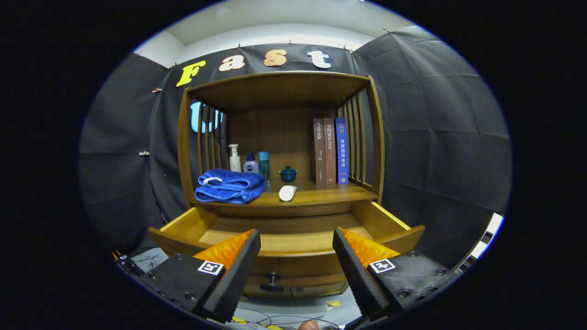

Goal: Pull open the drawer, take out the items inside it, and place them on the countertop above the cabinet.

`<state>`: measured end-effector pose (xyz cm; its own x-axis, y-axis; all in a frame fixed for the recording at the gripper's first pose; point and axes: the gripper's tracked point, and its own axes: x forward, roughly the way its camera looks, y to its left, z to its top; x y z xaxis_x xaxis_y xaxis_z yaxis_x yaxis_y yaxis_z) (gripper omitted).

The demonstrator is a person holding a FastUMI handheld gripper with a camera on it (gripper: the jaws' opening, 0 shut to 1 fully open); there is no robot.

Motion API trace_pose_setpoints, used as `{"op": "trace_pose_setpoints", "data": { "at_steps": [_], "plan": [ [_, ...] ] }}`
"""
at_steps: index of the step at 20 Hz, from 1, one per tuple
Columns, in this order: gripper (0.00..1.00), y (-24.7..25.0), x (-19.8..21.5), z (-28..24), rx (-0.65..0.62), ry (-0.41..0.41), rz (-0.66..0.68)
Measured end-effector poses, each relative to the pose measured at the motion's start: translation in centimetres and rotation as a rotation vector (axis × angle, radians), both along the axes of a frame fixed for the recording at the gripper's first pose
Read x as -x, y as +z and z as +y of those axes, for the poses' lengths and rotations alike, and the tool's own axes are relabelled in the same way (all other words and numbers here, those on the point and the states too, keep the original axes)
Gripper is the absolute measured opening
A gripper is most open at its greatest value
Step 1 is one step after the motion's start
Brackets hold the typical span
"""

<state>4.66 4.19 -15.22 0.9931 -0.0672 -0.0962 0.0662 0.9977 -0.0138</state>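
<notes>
The hand-held gripper (296, 250) hangs with its fingers spread wide and nothing between them, squared up to a wooden cabinet (373, 137) whose drawer (293, 243) stands pulled out toward it. The drawer's front rail runs crosswise, directly ahead of the fingertips and level with them, and its dark knob (272, 278) sits just below that rail, between the two fingers. What can be seen of the drawer's floor, beyond the rail, is bare wood; the strip nearest the front is hidden behind the rail, so whether anything is left inside cannot be told. Up and beyond the drawer lies the counter (321, 197), the cabinet's lower shelf surface, and it is already carrying things: a folded blue towel (229, 185) to the left of the fingers' line, a white computer mouse (287, 192) almost dead ahead, its long axis pointing roughly away from the gripper, and a small blue lidded cup (288, 173) just behind it. Three bottles (250, 161) stand at the back left and three books (330, 151) upright at the back right. Judged from this, the opening step is done, and the coming move turns on going forward and down over the front rail to check the drawer's hidden near edge.
</notes>
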Motion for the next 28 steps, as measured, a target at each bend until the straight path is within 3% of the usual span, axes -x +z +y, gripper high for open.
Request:
{"op": "trace_pose_setpoints", "data": {
  "at_steps": [4, 9, 20, 28],
  "plan": [
    [1.00, -5.4, 0.9, 1.9, 0.021, 0.021, 0.015],
    [0.98, -9.4, -0.9, 2.9, 0.019, 0.019, 0.032],
    [0.99, -9.3, -3.6, 3.6, 0.031, 0.020, -0.008],
    [0.99, -8.3, -9.5, 3.3, 0.027, 0.032, 0.021]
  ]
}}
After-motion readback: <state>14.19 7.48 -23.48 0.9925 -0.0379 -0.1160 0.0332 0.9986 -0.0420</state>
